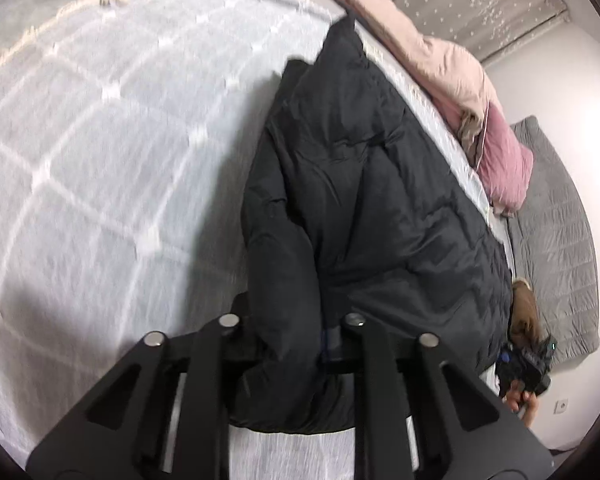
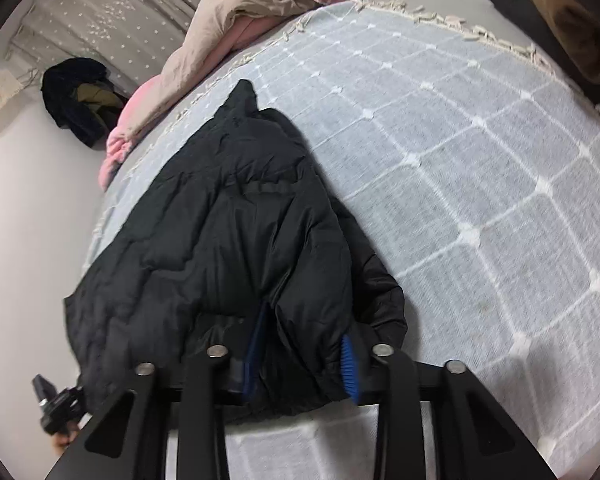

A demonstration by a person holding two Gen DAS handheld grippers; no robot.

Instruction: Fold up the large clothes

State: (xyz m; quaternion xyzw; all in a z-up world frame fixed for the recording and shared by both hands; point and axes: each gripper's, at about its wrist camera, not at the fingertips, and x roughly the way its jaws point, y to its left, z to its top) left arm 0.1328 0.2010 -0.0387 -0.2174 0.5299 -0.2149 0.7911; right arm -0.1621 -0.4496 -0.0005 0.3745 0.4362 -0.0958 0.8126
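Note:
A large black puffer jacket (image 1: 360, 184) lies on a light blue checked bedspread (image 1: 100, 140); it also shows in the right wrist view (image 2: 228, 240). My left gripper (image 1: 296, 344) is shut on a bunched edge of the jacket, with cloth wrapped between its jaws. My right gripper (image 2: 300, 364) is shut on another edge of the jacket, its blue fingertips (image 2: 350, 364) pressed into the fabric. The right gripper also shows in the left wrist view (image 1: 528, 364) at the jacket's far corner. The left gripper shows in the right wrist view (image 2: 56, 404) at lower left.
A pink and beige duvet (image 1: 452, 76) is bunched along the bed's far edge, seen too in the right wrist view (image 2: 228, 12). A grey mat (image 1: 556, 240) lies on the floor. Dark clothes (image 2: 80, 100) are piled by the starry curtain (image 2: 100, 12). The bedspread's fringed edge (image 2: 440, 20) runs across the back.

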